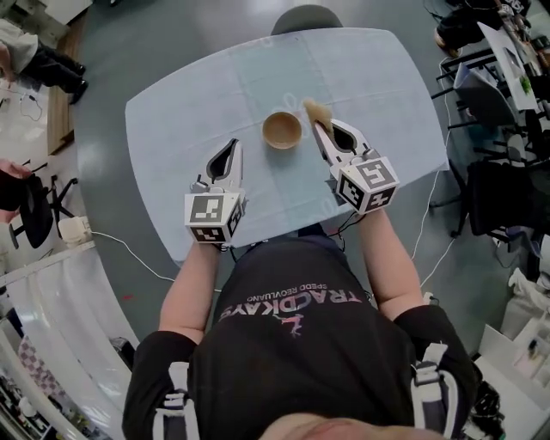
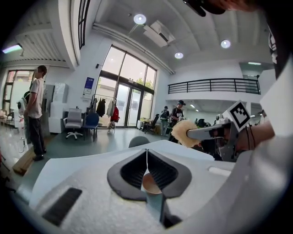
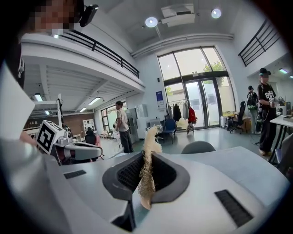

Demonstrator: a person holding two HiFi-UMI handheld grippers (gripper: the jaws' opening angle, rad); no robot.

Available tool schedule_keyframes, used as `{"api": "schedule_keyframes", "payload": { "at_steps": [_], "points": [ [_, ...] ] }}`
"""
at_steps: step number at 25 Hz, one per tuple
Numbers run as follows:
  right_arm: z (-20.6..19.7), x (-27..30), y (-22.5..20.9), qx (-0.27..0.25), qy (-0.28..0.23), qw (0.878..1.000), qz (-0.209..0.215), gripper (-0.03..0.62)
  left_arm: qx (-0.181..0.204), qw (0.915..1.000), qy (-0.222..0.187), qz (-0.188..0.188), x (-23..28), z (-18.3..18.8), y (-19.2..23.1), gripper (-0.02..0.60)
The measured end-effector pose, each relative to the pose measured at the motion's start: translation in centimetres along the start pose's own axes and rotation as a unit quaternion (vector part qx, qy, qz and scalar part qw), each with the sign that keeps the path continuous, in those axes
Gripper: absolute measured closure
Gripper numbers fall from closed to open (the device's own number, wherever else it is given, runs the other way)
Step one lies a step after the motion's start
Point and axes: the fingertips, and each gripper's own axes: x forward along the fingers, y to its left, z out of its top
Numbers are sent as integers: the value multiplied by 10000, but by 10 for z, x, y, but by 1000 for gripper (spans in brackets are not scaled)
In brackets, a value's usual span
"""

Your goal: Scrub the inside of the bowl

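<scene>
A small round wooden bowl point(image 1: 282, 131) stands upright near the middle of the table point(image 1: 198, 103), which has a pale blue cover. My right gripper point(image 1: 320, 129) is just right of the bowl, shut on a tan fibrous scrubber point(image 1: 316, 109) that sticks out past its tips. In the right gripper view the scrubber point(image 3: 147, 176) hangs pinched between the dark pads. My left gripper point(image 1: 235, 146) lies left of the bowl and apart from it. Its jaws point(image 2: 147, 157) meet with nothing between them. From there the scrubber point(image 2: 184, 132) shows at the right.
A grey chair point(image 1: 307, 17) stands at the table's far edge. Office chairs and desks point(image 1: 490, 103) crowd the right side, and cables point(image 1: 129, 249) run over the floor at the left. A person point(image 2: 35, 114) stands off to the left, others stand far back.
</scene>
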Motion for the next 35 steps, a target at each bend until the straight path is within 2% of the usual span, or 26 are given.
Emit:
{"api": "schedule_keyframes", "payload": {
  "at_steps": [7,13,18,35],
  "points": [
    [1,-27,51,45,-200,9995,-230,562,70,9994,-17,-329,-37,0,-6,565],
    [-18,-51,67,241,-229,9984,-465,562,282,9962,140,-810,-50,-14,-27,566],
    [-34,-61,80,318,-135,9980,-533,562,341,9940,232,-1018,-58,-22,-36,566],
    [-46,-56,97,185,96,9991,-370,562,88,9952,211,-948,-56,-25,-27,566]
  ]
}}
